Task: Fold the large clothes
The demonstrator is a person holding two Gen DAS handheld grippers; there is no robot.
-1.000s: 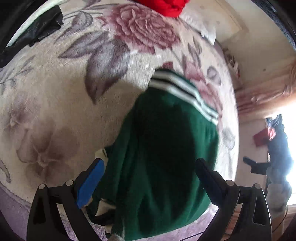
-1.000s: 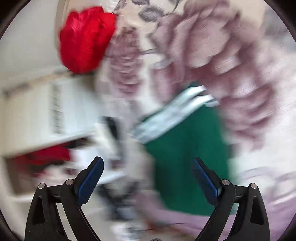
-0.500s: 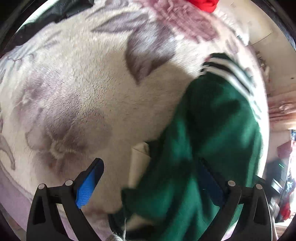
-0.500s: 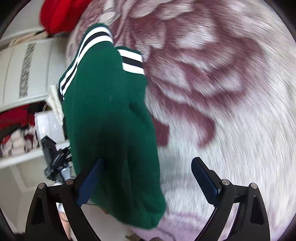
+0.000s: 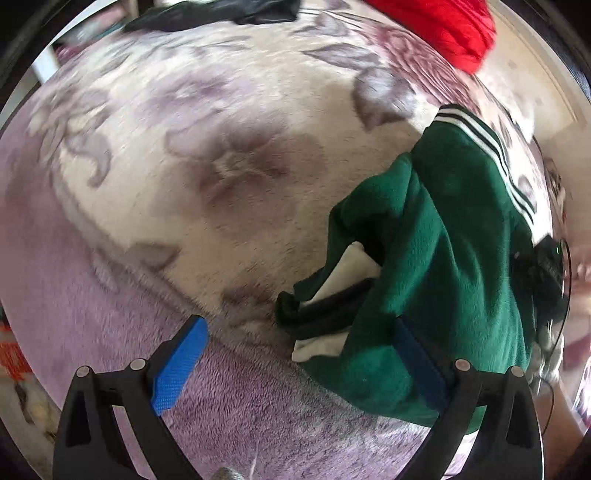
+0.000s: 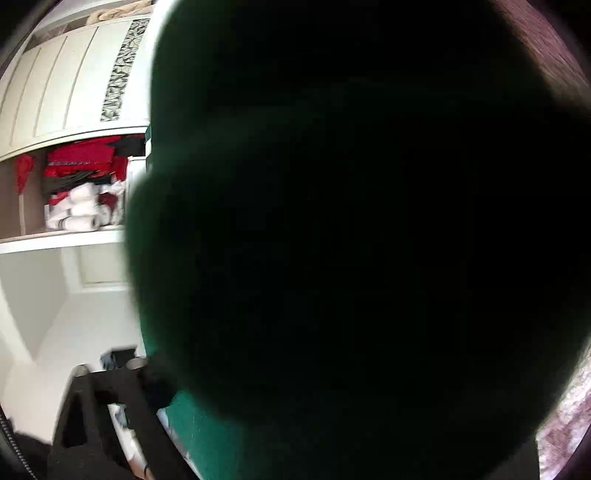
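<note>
A folded green fleece garment (image 5: 450,251) with white stripes at its far hem lies on the floral blanket (image 5: 207,192), at the right of the left wrist view. My left gripper (image 5: 295,354) is open and empty, its right finger at the garment's near edge. In the right wrist view the green garment (image 6: 332,221) fills nearly the whole frame, dark and close. Only the base of my right gripper's left finger (image 6: 107,417) shows; the jaws are hidden behind the cloth.
A red garment (image 5: 443,22) lies at the blanket's far right and a black garment (image 5: 214,14) at the far edge. White cupboards with a shelf of red and white clothes (image 6: 81,184) stand left in the right wrist view.
My left gripper has swung left, so the green garment now sits at the right. My right gripper has moved in against the garment, which now covers its view.
</note>
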